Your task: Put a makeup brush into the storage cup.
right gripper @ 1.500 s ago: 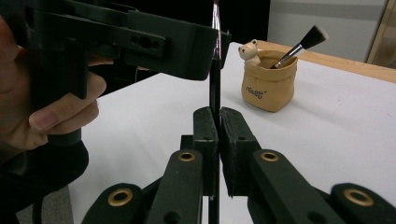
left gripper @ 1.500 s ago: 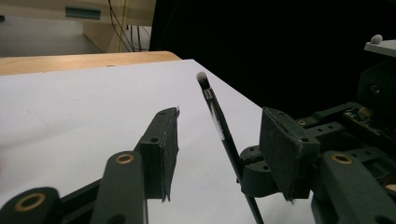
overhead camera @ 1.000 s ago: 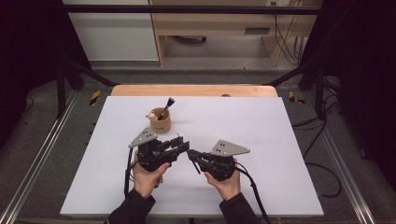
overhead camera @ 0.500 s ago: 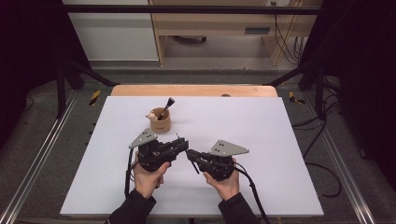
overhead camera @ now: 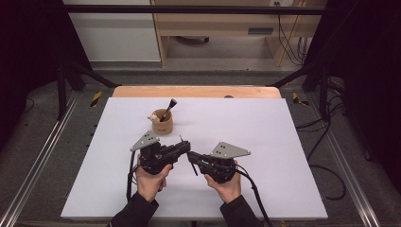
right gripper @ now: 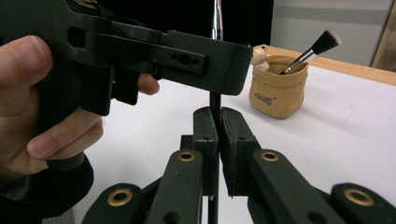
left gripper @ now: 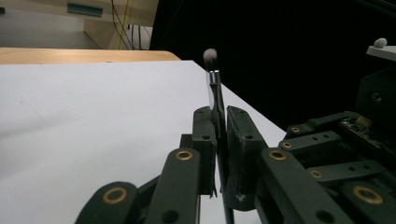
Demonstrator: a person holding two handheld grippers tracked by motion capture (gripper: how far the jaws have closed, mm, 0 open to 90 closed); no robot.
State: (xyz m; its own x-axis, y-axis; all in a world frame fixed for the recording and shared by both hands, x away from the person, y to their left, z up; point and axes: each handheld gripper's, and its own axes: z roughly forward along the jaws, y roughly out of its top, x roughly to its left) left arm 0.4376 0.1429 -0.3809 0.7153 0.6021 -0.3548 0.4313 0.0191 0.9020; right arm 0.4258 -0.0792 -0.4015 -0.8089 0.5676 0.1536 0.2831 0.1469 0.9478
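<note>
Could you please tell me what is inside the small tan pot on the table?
A black-handled brush leans in the tan pot, bristles up and tilted over the rim. A small pale figure sits at the rim. The pot's wall hides the handle's lower end and any other contents.

A pot [overhead camera: 162,124] with a brush [overhead camera: 168,109] in it stands left of centre on the table [overhead camera: 283,142]. Below it the left gripper [overhead camera: 183,145] and right gripper [overhead camera: 191,157] meet at frame centre, a small brush [left gripper: 213,79] between them.
</note>
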